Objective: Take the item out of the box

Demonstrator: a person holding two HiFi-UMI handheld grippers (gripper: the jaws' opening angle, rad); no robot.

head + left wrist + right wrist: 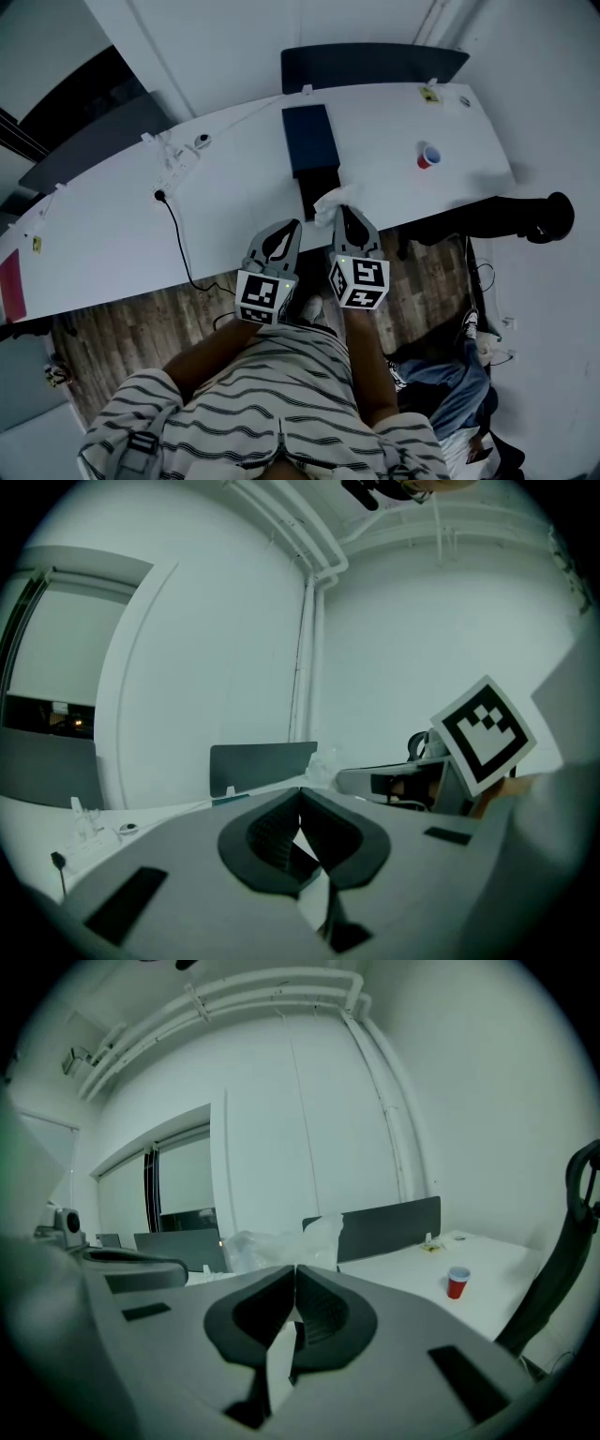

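**A:** Head view first. Where's the bag?

**B:** The bag (328,204) is sitting at the tips of the R gripper (343,212), over the near end of the box (309,139), by the table (225,178) edge. Can't tell if it's hanging fully clear of the box. The L gripper (291,227) is hovering just beside it on the left, touching nothing I can see.

**A:** L gripper view?

**B:** The jaws are meeting at the tips w/ nothing btwn them, so the L gripper (300,794) is carrying nothing. A bit of the bag (322,763) is showing just past it.

**A:** R gripper view?

**B:** The R gripper (295,1269) is clamping down to almost no gap. Its pads are pressing on a fold of the crinkly clear bag (281,1246), which is bunching up above the tips. A cup (457,1282) is standing well apart on the right, not in the way.

**A:** So how should this step go?

**B:** Imo it's the lift-out, nearly done. I'd be raising the bag straight up till all of it is clearing the box wall, then carrying it off to bare table. The grip is only pinching thin film, so I'd be going slow w/ no jerks, since film like that is likely slipping or tearing under a snag. If the box is coming up w/ the bag, the L gripper is sitting close enough to be pinning it down.
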